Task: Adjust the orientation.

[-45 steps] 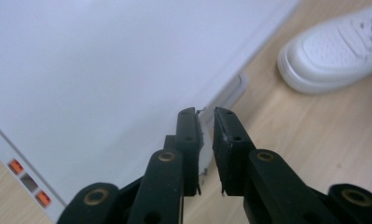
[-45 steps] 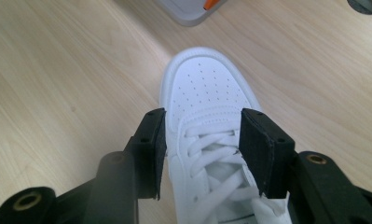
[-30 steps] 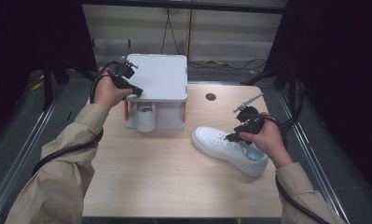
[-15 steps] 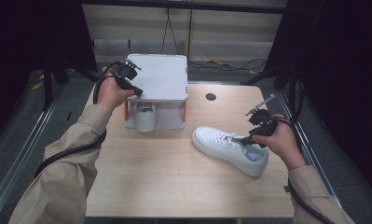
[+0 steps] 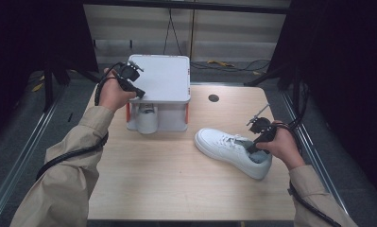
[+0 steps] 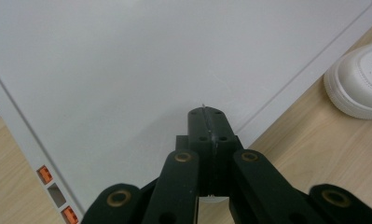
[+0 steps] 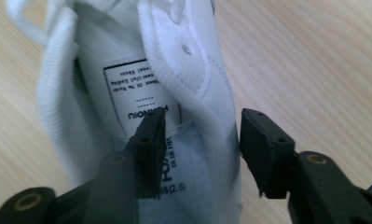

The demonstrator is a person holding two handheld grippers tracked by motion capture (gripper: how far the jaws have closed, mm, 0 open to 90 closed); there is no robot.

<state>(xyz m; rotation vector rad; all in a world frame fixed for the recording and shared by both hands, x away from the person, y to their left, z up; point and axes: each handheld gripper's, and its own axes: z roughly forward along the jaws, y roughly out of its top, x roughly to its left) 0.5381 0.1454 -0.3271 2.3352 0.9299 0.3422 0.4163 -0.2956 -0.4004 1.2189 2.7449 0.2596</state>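
Since the earlier frame the right gripper point(image 5: 253, 145) has come down toward the near right part of the table point(image 5: 153, 184), and its jaws have just been closing. One jaw is now inside the white sneaker point(image 5: 233, 151) at the heel opening, the other outside its side wall, with the collar between them but not yet pinched. I judge this prepares a lift. The left gripper point(image 5: 140, 93) rests fully closed, empty, on the grey box point(image 5: 165, 78) at the far edge, probably steadying it.
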